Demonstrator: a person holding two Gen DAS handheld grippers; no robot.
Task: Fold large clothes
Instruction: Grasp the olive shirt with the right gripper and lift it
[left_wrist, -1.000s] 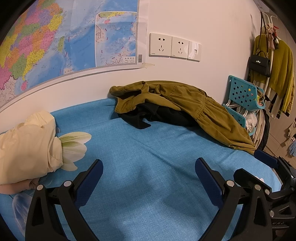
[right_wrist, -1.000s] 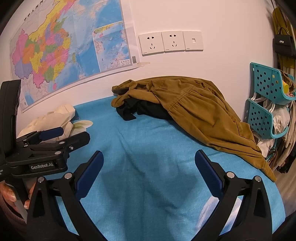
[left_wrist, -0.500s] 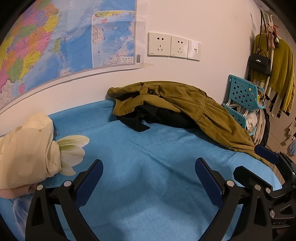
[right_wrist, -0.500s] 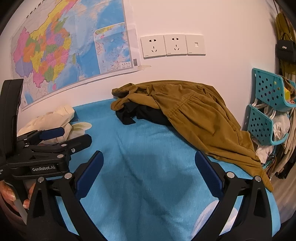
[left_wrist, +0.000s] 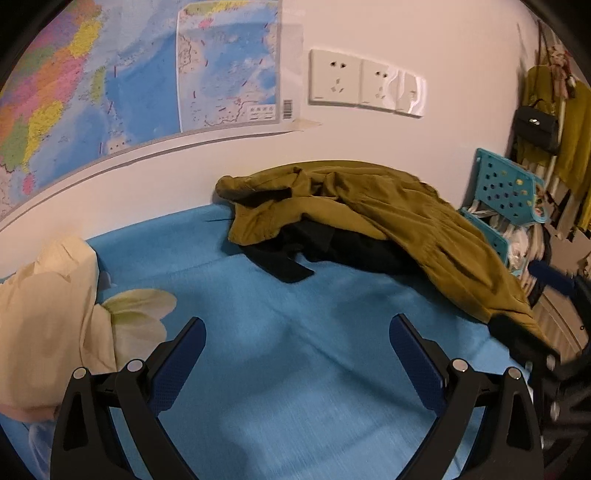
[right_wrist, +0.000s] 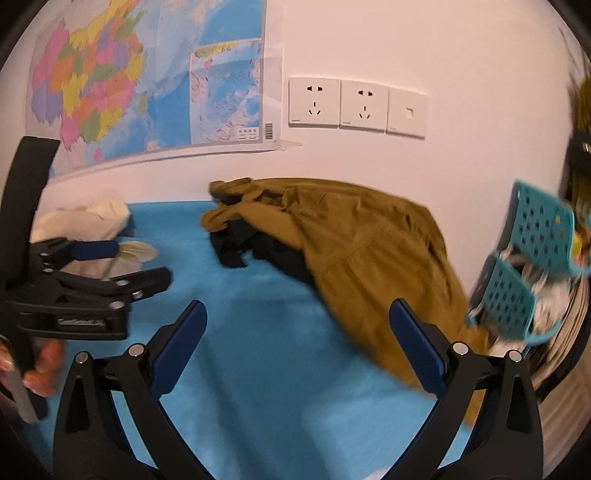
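Folding not started. Olive garment (left_wrist: 388, 214) heaped at far side of bed (left_wrist: 295, 369) against wall, draped over black garment (left_wrist: 332, 247), unspread, unheld. Left gripper (left_wrist: 295, 354) spread wide, empty, above bare blue sheet. Right gripper (right_wrist: 295, 343) likewise wide, empty. Left to do: reach, grasp, spread flat, fold.

Both wrist cameras low over the blue bed (left_wrist: 295, 369), facing the map wall (right_wrist: 443, 55) beyond their jaws, sharing the olive garment (left_wrist: 406, 206) (right_wrist: 362, 240) ahead, right view catching the left gripper (right_wrist: 122, 266) leftward
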